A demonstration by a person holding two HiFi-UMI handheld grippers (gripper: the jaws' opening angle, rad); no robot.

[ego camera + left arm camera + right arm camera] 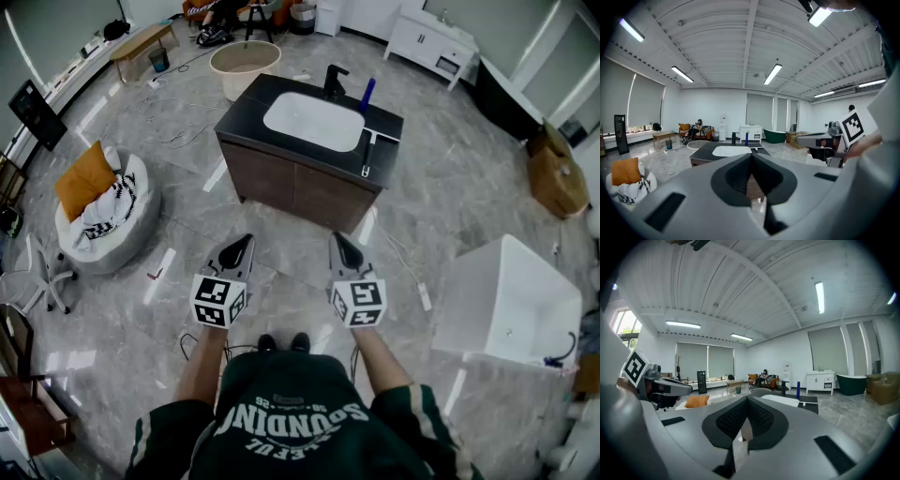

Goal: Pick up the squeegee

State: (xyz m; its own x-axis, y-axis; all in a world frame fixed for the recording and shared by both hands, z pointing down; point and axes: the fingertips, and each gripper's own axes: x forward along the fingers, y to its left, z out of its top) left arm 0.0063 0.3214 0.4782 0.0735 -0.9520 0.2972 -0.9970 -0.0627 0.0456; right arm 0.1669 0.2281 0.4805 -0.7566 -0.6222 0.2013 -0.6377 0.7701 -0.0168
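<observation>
The squeegee lies flat on the right end of a dark vanity counter, beside a white sink basin. A black faucet and a blue bottle stand behind the basin. My left gripper and right gripper hover side by side over the floor, well short of the vanity's front, both pointing toward it. Each is shut with nothing between its jaws. In the left gripper view the jaws meet in a line, and the right gripper shows the same in its own view.
A round beige tub stands behind the vanity. A white beanbag with an orange cushion lies at left, a white rectangular tub at right, a cardboard box beyond it. Cables trail on the marble floor. A person sits far back.
</observation>
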